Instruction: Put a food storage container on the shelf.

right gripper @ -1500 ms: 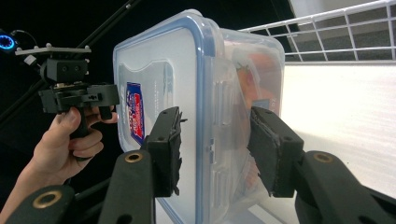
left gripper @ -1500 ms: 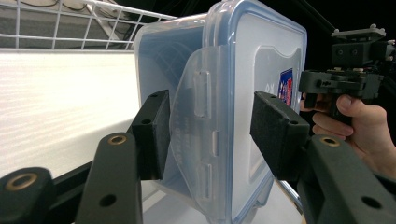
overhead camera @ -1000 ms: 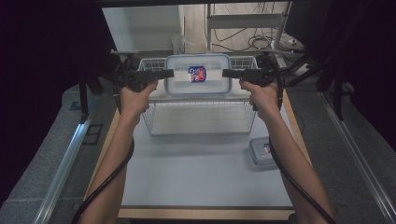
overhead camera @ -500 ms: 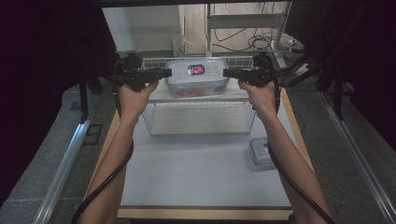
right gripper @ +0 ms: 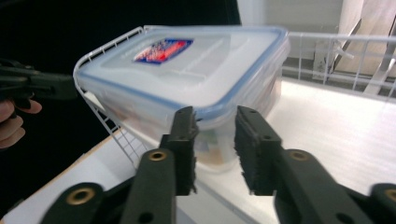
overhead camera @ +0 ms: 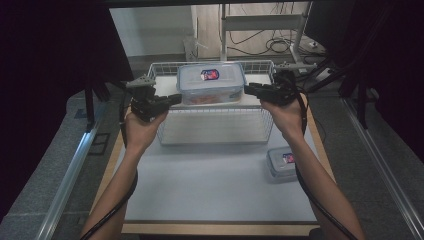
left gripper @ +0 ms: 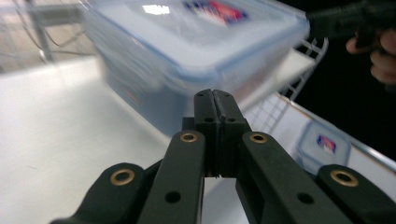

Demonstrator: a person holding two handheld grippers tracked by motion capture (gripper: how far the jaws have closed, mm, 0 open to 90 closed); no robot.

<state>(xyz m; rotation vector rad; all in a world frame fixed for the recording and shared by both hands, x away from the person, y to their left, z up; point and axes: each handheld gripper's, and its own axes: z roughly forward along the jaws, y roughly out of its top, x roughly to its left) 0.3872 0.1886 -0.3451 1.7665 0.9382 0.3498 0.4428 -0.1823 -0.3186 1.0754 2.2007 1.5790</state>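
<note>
A desk (overhead camera: pixel 210 185) with a white top and a wooden rim fills the middle of the high view. Grey floor lies on both sides of it, with a metal rail (overhead camera: pixel 65 180) running along the left side and another along the right. Dark curtains hang at the left and right of the room. Beyond the far edge of the desk there is a pale wall, a metal stand (overhead camera: pixel 260 25) and loose cables (overhead camera: pixel 280 45) on the floor.

One white wire basket (overhead camera: pixel 215 127) sits at the far edge of the desk, about midway across. There are two clear plastic boxes with blue-edged lids. The big box (overhead camera: pixel 211 82) is at the back of the basket, its lid level with the top of the basket's rim; whether it rests on the basket floor or is lifted cannot be told. The small box (overhead camera: pixel 281 162) stands on the desk outside the basket, near the right edge.

There are two tools, one in each of the person's hands. The left tool (overhead camera: pixel 175 97) is at the big box's left side. In the left gripper view its jaws are pressed together with nothing between them, just in front of the box's wall. The right tool (overhead camera: pixel 248 88) is at the box's right side. In the right gripper view its jaws are spread, with the near corner of the big box (right gripper: pixel 187 70) just beyond the gap.
</note>
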